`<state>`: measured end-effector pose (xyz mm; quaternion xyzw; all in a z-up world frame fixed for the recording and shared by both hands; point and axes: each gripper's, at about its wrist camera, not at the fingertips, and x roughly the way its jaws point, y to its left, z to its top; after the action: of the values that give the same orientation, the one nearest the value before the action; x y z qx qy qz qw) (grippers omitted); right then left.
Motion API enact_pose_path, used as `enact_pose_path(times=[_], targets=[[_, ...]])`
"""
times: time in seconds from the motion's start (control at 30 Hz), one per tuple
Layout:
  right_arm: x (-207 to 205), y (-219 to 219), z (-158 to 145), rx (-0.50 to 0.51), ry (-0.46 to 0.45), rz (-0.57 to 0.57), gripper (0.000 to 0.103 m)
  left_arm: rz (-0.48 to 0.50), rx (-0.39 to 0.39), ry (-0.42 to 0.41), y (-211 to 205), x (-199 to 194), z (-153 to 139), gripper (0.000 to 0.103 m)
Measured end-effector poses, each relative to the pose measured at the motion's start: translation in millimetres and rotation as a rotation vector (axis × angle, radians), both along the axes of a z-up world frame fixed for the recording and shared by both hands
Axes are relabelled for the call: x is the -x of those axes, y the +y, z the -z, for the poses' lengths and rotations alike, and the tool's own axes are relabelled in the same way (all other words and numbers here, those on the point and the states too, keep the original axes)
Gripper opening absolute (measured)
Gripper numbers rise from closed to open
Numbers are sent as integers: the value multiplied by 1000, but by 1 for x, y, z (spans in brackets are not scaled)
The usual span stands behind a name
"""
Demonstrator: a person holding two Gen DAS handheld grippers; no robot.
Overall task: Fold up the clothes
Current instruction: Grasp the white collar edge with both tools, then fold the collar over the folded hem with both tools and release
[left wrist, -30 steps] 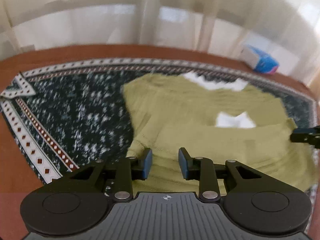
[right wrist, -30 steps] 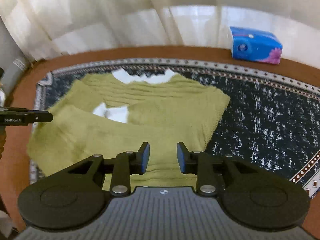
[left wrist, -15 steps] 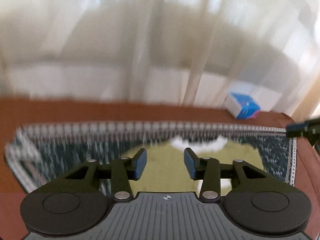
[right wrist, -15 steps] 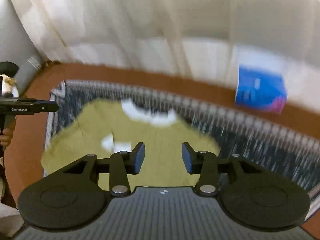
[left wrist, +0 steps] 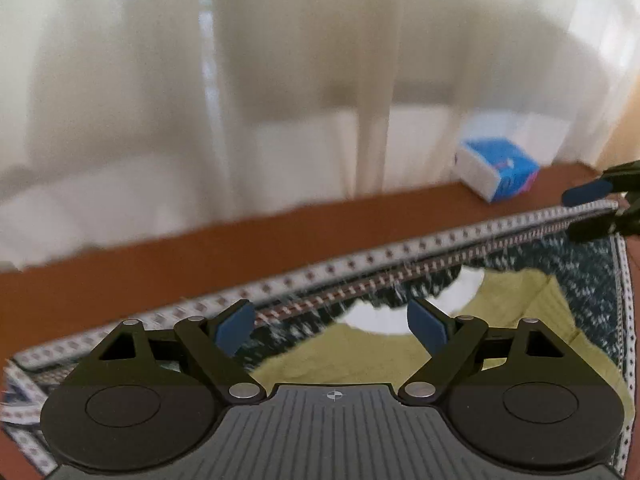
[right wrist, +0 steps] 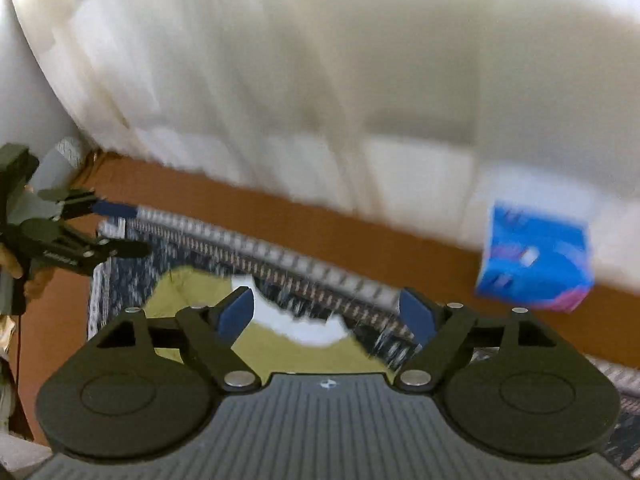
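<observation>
An olive-green sweater (left wrist: 516, 312) with a white collar (left wrist: 384, 318) lies flat on a dark patterned cloth (left wrist: 592, 288). In the right wrist view the same sweater (right wrist: 188, 292) shows below the fingers. My left gripper (left wrist: 331, 330) hovers above the sweater's far part, its jaws opening wide with nothing between them. My right gripper (right wrist: 327, 314) hangs over the white collar (right wrist: 296, 326), jaws opening too and empty. Each gripper shows in the other's view: the right gripper (left wrist: 596, 210) at the right edge, the left gripper (right wrist: 120, 228) at the left, held by a hand (right wrist: 12, 266).
A blue tissue pack (left wrist: 498, 172) sits on the brown table (left wrist: 200, 256) beyond the cloth's white patterned border (left wrist: 360, 260). The same pack (right wrist: 536, 256) appears at the right in the right wrist view. Pale curtains (left wrist: 280, 80) hang behind the table's far edge.
Both grippers have lifted off the sweater and tipped up toward the curtains. Both pairs of jaws have spread from nearly shut to wide apart. The sweater stays lying on the cloth.
</observation>
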<state>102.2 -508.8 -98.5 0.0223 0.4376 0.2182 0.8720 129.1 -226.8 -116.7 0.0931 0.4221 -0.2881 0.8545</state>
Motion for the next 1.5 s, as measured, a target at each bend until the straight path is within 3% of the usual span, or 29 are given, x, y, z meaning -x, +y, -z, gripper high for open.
enact_pose_path(times=[0.23, 0.4, 0.67, 0.7, 0.77, 0.83, 0.87, 0.93, 1.0, 1.13, 1.23, 1.5], targets=[[-27, 18, 60, 37, 82, -64, 83, 111, -55, 82, -23, -24, 49, 91], [-48, 16, 84, 25, 131, -74, 83, 125, -23, 153, -22, -41, 69, 91], [-51, 12, 107, -14, 185, -120, 69, 202, -21, 178, -20, -38, 85, 87], [-51, 11, 107, -17, 182, -116, 67, 210, -25, 169, -21, -36, 85, 84], [-52, 9, 107, -33, 195, -118, 41, 226, -32, 156, -23, -34, 84, 66], [-54, 7, 109, -49, 223, -118, 28, 233, -43, 172, -22, -35, 86, 39], [-54, 8, 110, -46, 226, -117, 21, 236, -46, 163, -22, -34, 86, 35], [-54, 7, 111, -33, 226, -104, 12, 239, -47, 152, -23, -33, 85, 16], [-56, 4, 112, -51, 247, -76, 8, 217, -38, 158, -22, -34, 82, 7], [-50, 3, 99, -69, 233, -51, 6, 195, -26, 130, -20, -24, 65, 6], [-34, 2, 72, -90, 181, -68, 6, 190, 5, 87, -13, -5, 42, 6], [53, 12, -1, -73, 10, -160, 6, 163, 83, -36, 17, 74, -16, 7]])
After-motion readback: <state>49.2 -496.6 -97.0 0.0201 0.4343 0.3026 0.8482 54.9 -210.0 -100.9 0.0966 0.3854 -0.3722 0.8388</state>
